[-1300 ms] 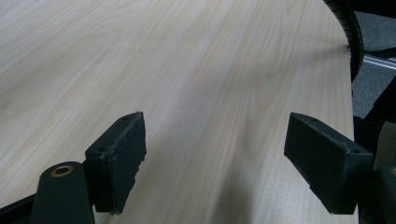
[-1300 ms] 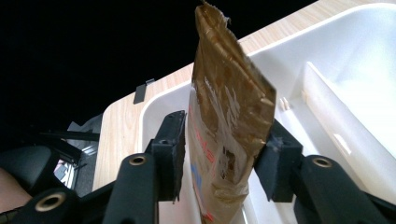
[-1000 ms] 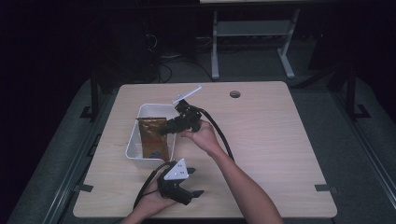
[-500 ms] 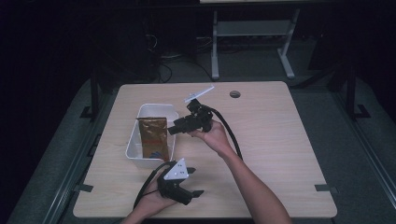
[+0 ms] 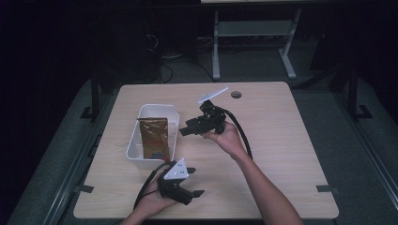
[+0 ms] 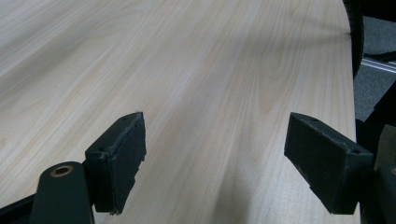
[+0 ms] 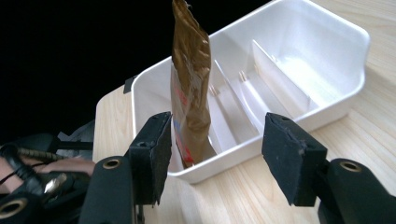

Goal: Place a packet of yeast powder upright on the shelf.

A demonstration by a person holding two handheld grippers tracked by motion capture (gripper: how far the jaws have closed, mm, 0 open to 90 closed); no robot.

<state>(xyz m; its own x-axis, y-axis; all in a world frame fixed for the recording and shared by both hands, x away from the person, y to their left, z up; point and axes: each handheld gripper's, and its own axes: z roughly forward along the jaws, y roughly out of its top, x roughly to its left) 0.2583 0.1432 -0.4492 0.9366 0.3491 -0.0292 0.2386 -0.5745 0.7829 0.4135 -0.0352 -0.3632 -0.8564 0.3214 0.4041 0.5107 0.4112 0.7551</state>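
While the brown pouch [image 7: 189,88] stands inside the white bin [image 7: 341,46], right gripper [image 7: 215,158] beside bin, jaws wide, empty; left gripper [image 6: 219,158] likewise wide.

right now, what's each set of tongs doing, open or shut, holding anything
Left tongs: open, empty, over bare table.
Right tongs: open, empty, facing the brown pouch in the white bin.

Left gripper [image 6: 215,154] jaws wide apart — bare wooden table [image 6: 196,70] beneath.
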